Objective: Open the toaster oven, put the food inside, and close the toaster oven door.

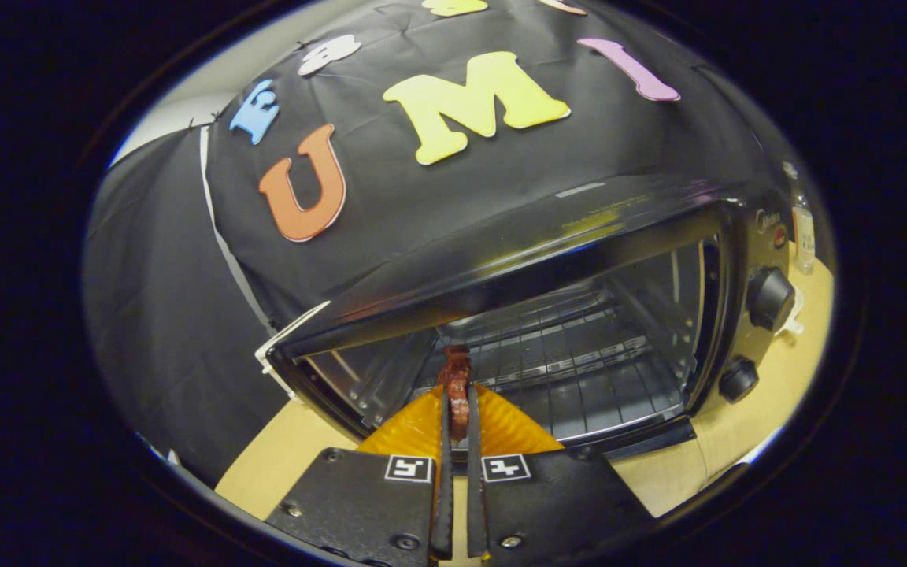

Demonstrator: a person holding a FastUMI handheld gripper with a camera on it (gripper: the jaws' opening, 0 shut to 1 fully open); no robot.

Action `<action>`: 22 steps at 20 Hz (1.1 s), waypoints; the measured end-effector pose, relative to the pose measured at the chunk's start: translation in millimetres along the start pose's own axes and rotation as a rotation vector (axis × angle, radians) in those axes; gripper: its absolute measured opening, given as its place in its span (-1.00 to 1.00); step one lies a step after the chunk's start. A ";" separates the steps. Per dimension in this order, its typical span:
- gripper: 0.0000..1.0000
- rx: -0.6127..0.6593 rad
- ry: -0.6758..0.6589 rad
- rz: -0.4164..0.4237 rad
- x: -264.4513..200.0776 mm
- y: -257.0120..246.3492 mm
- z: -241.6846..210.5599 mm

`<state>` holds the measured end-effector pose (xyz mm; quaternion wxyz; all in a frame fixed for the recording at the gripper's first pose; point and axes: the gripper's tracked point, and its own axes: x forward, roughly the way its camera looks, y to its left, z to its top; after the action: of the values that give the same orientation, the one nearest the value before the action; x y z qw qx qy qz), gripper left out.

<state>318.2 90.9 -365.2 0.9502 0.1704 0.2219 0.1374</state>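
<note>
On the wooden table (pixel 745 441), the hand-held gripper (pixel 459 409) pinches food (pixel 457 378) before the open toaster oven (pixel 579 346).

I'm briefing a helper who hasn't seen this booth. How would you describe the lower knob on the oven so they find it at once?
Start at the black toaster oven standing open on the wooden table. Its control panel is beside the opening, far from the gripper, whose fingers pinch a reddish piece of food. Two black knobs sit there: the lower knob is smaller than the upper knob and nearest the table.
</note>
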 end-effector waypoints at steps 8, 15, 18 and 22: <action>-0.61 -0.086 0.001 -0.050 8.7 -24.8 4.5; -0.46 -0.085 -0.017 -0.112 5.6 -42.7 9.9; -0.38 -0.046 -0.032 -0.139 -12.5 -41.8 14.1; 0.29 -0.064 -0.048 -0.182 -40.5 -40.8 17.7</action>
<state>299.1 35.7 -350.8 0.9688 0.1223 0.2091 0.0533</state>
